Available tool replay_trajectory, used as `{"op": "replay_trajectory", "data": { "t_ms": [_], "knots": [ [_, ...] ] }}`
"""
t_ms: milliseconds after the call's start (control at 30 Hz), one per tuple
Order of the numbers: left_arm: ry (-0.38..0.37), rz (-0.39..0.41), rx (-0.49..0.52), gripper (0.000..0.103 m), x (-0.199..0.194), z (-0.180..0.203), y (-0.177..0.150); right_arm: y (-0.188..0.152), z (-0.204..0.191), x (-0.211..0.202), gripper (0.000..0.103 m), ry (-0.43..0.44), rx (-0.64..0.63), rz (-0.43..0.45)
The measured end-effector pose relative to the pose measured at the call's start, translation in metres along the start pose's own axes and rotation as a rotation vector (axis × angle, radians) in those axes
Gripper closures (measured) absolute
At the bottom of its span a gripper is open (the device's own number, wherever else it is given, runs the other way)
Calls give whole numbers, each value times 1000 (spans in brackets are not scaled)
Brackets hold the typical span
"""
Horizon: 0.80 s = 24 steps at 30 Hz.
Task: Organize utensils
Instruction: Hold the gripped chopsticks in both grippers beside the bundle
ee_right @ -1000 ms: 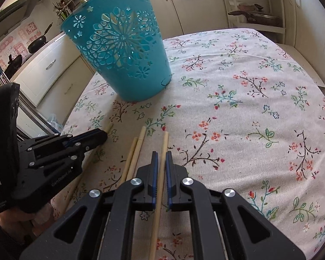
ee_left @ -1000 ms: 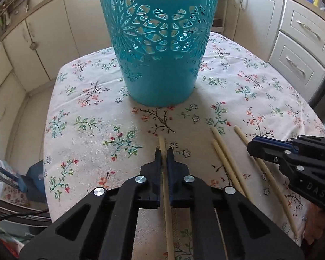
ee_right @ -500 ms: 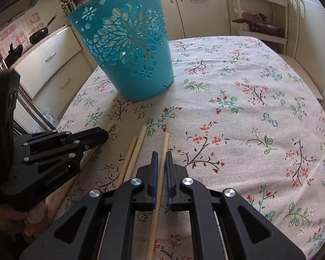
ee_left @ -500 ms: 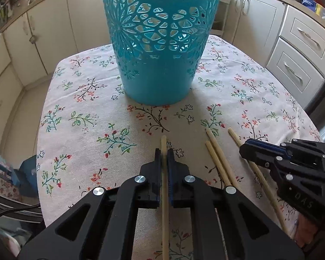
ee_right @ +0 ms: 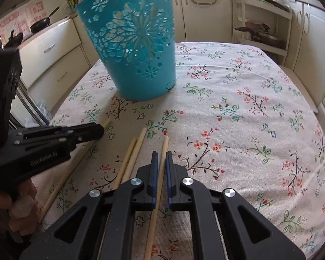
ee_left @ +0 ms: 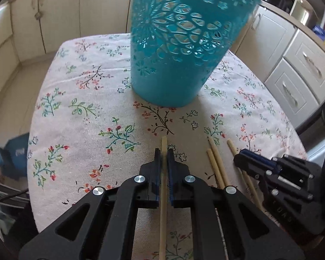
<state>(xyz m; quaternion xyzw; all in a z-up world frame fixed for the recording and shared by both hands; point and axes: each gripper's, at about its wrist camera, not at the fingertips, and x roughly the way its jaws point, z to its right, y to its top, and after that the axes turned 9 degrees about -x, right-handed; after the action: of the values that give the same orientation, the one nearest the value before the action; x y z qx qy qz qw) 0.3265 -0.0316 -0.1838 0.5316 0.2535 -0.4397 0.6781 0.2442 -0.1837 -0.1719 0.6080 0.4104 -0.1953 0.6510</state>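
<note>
Holding my left hand-held gripper (ee_left: 164,151) low over the worktop (ee_left: 75,117), I have its jaws pinched on a pale wooden chopstick (ee_left: 163,186), whose tip pokes out just past the fingertips toward the teal basket (ee_left: 179,49). In the right wrist view that same hand-held gripper (ee_right: 98,130) sits at the far left, my hand (ee_right: 17,208) wrapped round its grip, with its chopstick (ee_right: 73,169) running under it across the floral cloth. Just right of it lie two more chopsticks (ee_right: 132,158) side by side, touching along their length, flat on the cloth between my two tools. Further right, my right hand-held gripper (ee_right: 160,153) is squeezed onto a fourth chopstick (ee_right: 159,179), its tip also reaching a little beyond the blue pads. From the left wrist view this right hand-held gripper (ee_left: 241,156) appears at the lower right edge, with its chopstick (ee_left: 233,147) sticking out ahead of it. The teal basket (ee_right: 134,43) stands upright on the worktop (ee_right: 249,99) beyond all four sticks, well apart from their tips. Cream kitchen cabinets (ee_right: 54,56) surround the worktop.
</note>
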Motion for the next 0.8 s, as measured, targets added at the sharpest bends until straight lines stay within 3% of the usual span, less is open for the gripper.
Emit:
{"op": "replay_trajectory", "data": {
  "t_ms": [133,367,800],
  "knots": [
    [-20,-17,-33,96,1,-3,1,0,-1,0,95,-8,-15,-2],
    [94,21,96,96,4,19,-5,1,-1,1,95,-12,-20,0],
    [91,22,93,96,1,14,-3,1,-5,1,95,-28,-38,-3]
  ]
}}
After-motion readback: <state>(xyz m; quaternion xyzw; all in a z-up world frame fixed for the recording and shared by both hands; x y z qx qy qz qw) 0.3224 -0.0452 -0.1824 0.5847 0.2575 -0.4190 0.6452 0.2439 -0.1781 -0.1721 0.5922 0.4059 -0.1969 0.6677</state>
